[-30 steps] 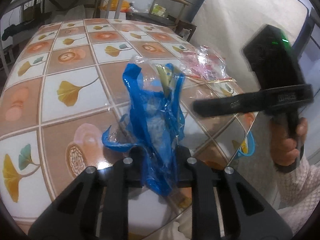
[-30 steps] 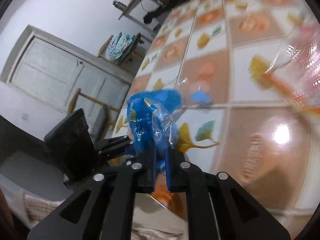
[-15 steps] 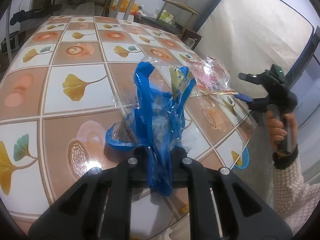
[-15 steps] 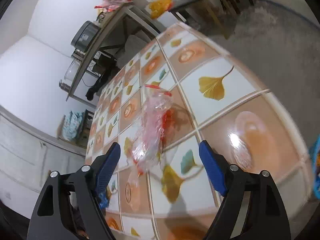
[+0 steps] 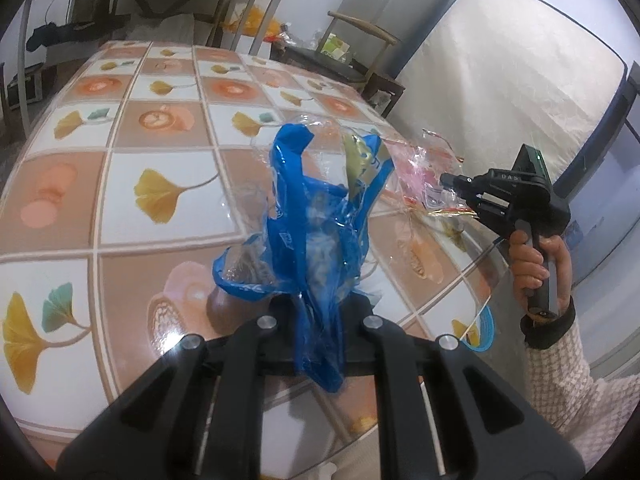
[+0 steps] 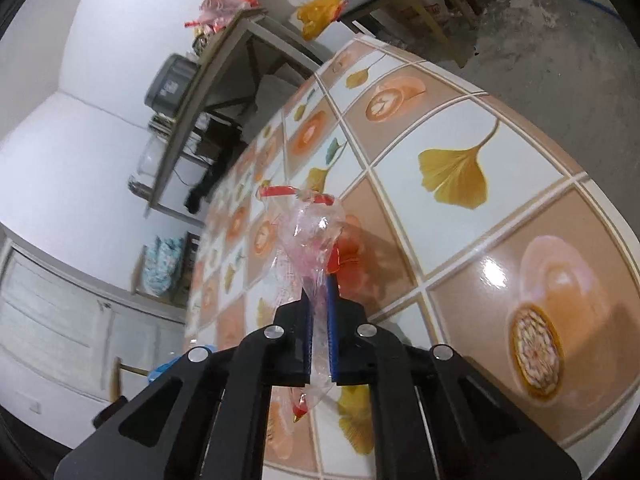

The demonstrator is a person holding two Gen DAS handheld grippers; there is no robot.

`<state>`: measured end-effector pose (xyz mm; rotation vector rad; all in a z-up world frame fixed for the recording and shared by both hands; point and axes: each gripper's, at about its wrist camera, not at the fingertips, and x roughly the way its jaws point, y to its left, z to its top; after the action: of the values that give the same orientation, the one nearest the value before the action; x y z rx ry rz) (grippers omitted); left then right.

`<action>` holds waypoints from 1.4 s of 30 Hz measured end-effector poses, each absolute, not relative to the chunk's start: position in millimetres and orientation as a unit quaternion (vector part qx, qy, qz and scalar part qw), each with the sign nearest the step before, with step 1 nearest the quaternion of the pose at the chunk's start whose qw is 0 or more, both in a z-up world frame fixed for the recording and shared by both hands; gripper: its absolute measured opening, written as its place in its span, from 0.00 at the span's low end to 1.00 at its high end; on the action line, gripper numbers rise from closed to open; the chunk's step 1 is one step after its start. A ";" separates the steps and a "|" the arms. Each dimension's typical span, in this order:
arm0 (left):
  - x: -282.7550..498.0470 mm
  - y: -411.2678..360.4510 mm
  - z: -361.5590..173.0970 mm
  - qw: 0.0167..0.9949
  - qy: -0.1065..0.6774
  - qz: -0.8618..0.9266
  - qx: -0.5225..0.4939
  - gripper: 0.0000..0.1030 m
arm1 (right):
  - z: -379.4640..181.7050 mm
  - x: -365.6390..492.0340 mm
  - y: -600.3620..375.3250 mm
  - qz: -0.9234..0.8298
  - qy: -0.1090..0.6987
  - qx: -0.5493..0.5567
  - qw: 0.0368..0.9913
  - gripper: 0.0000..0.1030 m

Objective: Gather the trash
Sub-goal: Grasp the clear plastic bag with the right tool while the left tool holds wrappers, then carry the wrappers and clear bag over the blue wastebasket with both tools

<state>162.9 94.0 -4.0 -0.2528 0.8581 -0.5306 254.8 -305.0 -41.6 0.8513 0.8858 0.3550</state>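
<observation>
My left gripper [image 5: 318, 312] is shut on a crumpled blue and clear plastic wrapper [image 5: 320, 220] and holds it just above the tiled table [image 5: 120, 200]. My right gripper [image 6: 318, 312] is shut on the near end of a clear, pink and red plastic wrapper [image 6: 310, 240] that lies on the table [image 6: 480, 240]. In the left wrist view that pink wrapper [image 5: 420, 176] lies near the table's right edge, with the right gripper [image 5: 448, 180] at it, held by a hand.
A metal shelf table with bags [image 6: 224, 40] and a wooden chair [image 5: 360, 36] stand beyond the table's far end. A mattress [image 5: 500, 92] leans on the right. The table's right edge [image 5: 476, 304] is close to the right hand.
My right gripper left the blue wrapper, opened, moved to the pink wrapper and shut on it. My left gripper still holds the blue wrapper and has barely moved.
</observation>
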 end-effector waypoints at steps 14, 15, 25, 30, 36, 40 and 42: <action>159.3 -19.8 48.2 0.842 0.367 -0.394 -0.042 0.09 | -24.0 139.1 -410.5 0.156 0.284 0.469 0.821 0.06; 158.2 -35.2 52.5 0.836 0.366 -0.408 -0.034 0.09 | -25.2 128.7 -419.2 0.148 0.276 0.470 0.825 0.06; 126.5 -260.6 41.4 0.709 0.393 -0.585 0.043 0.09 | -57.2 -35.1 -572.7 -0.080 0.191 0.499 0.842 0.06; 125.8 -360.6 -29.8 0.661 0.461 -0.586 0.082 0.09 | -107.5 -93.9 -612.1 -0.194 0.201 0.511 0.813 0.06; 148.7 -451.1 -138.3 0.632 0.558 -0.521 0.129 0.09 | -178.3 -94.4 -633.8 -0.264 0.264 0.508 0.776 0.06; 153.3 -498.4 -200.8 0.630 0.578 -0.479 0.200 0.09 | -210.2 -61.5 -638.9 -0.305 0.311 0.464 0.771 0.06; 159.7 -517.6 -230.9 0.622 0.593 -0.460 0.224 0.09 | -221.6 -46.1 -638.7 -0.315 0.331 0.444 0.771 0.06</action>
<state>159.7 -517.6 -230.9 0.5151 1.3618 -1.0573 -46.1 -638.7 -221.6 0.9617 0.7180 -0.6835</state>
